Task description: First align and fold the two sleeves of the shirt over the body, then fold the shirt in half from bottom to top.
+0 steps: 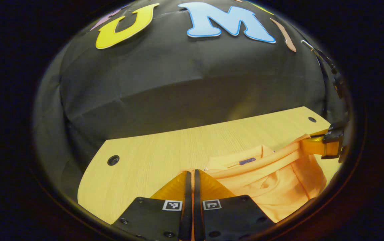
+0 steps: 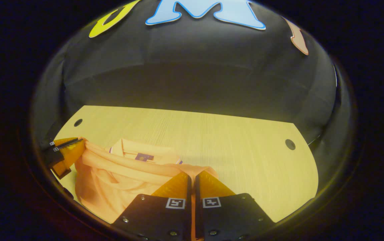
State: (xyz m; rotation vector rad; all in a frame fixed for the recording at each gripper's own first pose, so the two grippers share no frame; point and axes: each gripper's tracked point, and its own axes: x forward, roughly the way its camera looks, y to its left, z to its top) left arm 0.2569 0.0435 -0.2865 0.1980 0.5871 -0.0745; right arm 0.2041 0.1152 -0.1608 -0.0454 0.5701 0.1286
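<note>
An orange shirt (image 1: pixel 279 180) lies bunched on the wooden table (image 1: pixel 178 144), its collar (image 1: pixel 245 160) with a small blue tag toward the wall. My left gripper (image 1: pixel 192 172) is shut on one end of a raised edge of the shirt. That edge stretches as a band to my right gripper (image 1: pixel 312 144), seen far right. In the right gripper view, the right gripper (image 2: pixel 192 174) is shut on the shirt (image 2: pixel 111 180) edge, and the band runs left over the collar (image 2: pixel 141 152) to the left gripper (image 2: pixel 78 142), also closed on cloth.
The table (image 2: pixel 228 140) has a round hole near each far corner (image 1: pixel 113 160) (image 2: pixel 290 144). Black cloth walls stand close behind it. Bare wood lies beyond the collar and to the shirt's outer sides.
</note>
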